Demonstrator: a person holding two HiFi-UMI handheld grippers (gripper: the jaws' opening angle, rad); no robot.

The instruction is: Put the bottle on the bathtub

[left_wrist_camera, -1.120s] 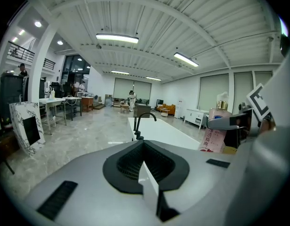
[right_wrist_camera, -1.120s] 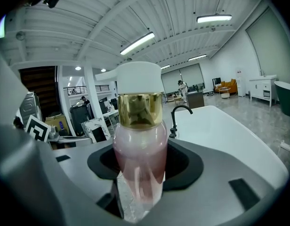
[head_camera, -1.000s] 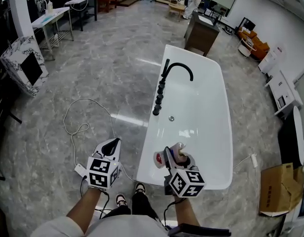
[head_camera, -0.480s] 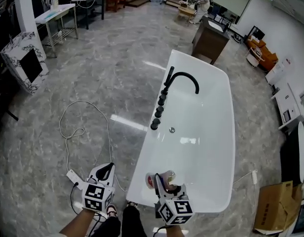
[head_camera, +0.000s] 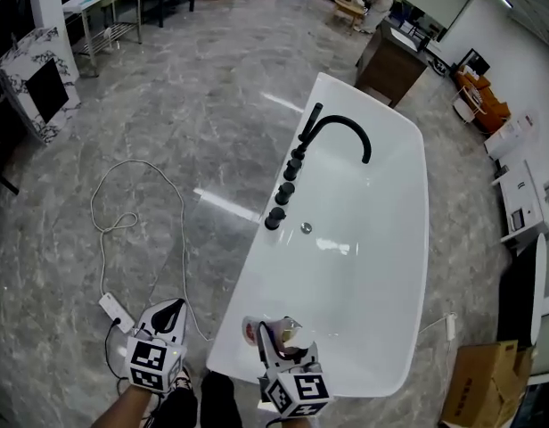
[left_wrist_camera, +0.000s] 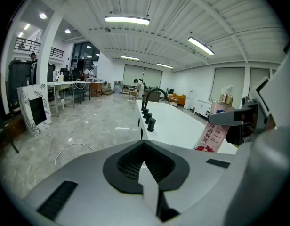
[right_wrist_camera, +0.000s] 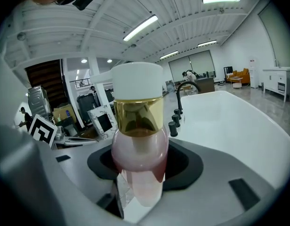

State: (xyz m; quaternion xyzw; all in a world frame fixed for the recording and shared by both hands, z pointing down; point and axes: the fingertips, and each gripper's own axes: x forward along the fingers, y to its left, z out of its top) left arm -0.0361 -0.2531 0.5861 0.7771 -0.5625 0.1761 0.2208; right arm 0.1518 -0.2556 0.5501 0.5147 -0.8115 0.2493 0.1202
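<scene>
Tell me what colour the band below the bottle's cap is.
Gold band, under the bottle's white cap; clearest in the right gripper view.

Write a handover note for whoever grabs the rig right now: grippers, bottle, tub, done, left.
Right gripper: shut on the bottle, which is pink with a gold collar and a white cap.
Left gripper: jaws together, nothing between them, over the floor beside the tub.
Bottle: in the air over the near end of the bathtub, not resting on it. The black faucet and knobs are further along the left rim.
Done: bottle picked up and brought to the tub.
Left: probably lower it onto the flat near rim, stand it steady, open the right jaws and back away.
</scene>
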